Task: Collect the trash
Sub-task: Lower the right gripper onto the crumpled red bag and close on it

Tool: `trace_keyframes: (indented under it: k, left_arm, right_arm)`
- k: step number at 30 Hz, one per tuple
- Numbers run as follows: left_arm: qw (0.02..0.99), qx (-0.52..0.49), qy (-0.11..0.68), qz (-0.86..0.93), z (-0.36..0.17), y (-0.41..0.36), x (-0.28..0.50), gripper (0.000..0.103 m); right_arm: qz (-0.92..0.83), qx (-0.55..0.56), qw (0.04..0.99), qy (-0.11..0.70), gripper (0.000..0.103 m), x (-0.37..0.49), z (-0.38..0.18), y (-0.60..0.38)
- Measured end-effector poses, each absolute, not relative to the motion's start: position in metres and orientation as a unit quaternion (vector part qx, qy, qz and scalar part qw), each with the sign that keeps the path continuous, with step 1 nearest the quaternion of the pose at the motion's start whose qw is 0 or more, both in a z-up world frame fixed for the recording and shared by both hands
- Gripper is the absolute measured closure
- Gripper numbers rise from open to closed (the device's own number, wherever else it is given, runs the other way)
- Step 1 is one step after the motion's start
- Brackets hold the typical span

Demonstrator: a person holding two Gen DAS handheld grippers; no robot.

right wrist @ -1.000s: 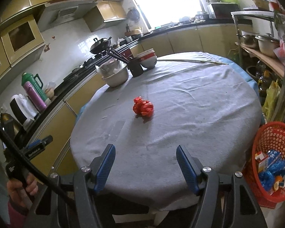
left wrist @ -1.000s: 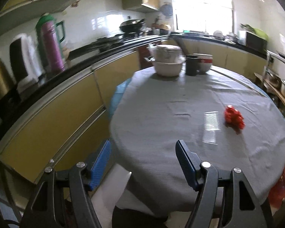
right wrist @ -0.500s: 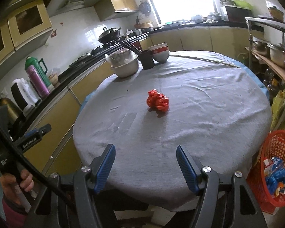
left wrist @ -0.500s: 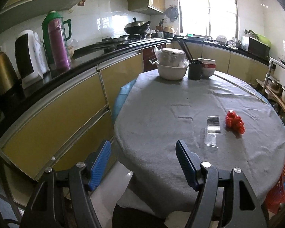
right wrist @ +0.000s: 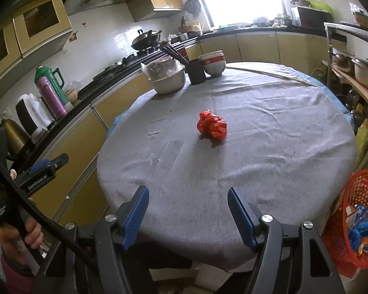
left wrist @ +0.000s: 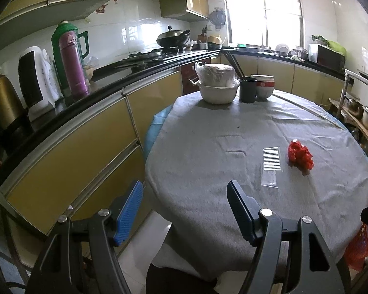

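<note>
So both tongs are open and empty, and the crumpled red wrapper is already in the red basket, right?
Not quite. The crumpled red wrapper lies on the grey tablecloth, not in the red basket, as the right wrist view shows. Both tongs, left and right, are open and empty.

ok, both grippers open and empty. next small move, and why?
Probably ease the right gripper forward over the red crumpled wrapper: it lies straight ahead on the grey tablecloth, jaws open, and the red basket waits on that side.

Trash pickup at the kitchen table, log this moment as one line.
left gripper open, empty | right gripper open, empty | red wrapper and clear wrapper on table | red basket beside table
</note>
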State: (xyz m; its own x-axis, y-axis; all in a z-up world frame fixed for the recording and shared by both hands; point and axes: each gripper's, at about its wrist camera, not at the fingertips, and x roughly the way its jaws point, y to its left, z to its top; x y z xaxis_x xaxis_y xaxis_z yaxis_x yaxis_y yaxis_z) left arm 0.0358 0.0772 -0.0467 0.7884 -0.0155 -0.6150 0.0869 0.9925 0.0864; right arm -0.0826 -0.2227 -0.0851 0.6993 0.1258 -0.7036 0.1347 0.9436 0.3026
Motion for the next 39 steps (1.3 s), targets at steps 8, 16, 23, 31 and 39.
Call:
trace_keyframes:
  k: [8, 16, 23, 31, 39]
  left_arm:
    - [0.943, 0.056, 0.328, -0.028, -0.049, 0.076, 0.036, 0.031]
    - [0.939, 0.057, 0.337, -0.032, -0.055, 0.075, 0.038, 0.031]
    - [0.936, 0.050, 0.348, -0.037, -0.059, 0.078, 0.041, 0.031]
    - [0.940, 0.030, 0.340, 0.001, -0.044, 0.099, 0.052, 0.031]
    - [0.941, 0.035, 0.334, 0.033, -0.026, 0.099, 0.060, 0.031]
  right_arm:
    - [0.000, 0.171, 0.905, 0.389, 0.032, -0.081, -0.087, -0.221]
    - [0.002, 0.169, 0.903, 0.395, 0.032, -0.079, -0.091, -0.217]
    - [0.001, 0.170, 0.902, 0.397, 0.032, -0.077, -0.093, -0.217]
    - [-0.007, 0.188, 0.907, 0.377, 0.032, -0.085, -0.086, -0.236]
    - [-0.013, 0.231, 0.898, 0.374, 0.032, -0.083, -0.093, -0.265]
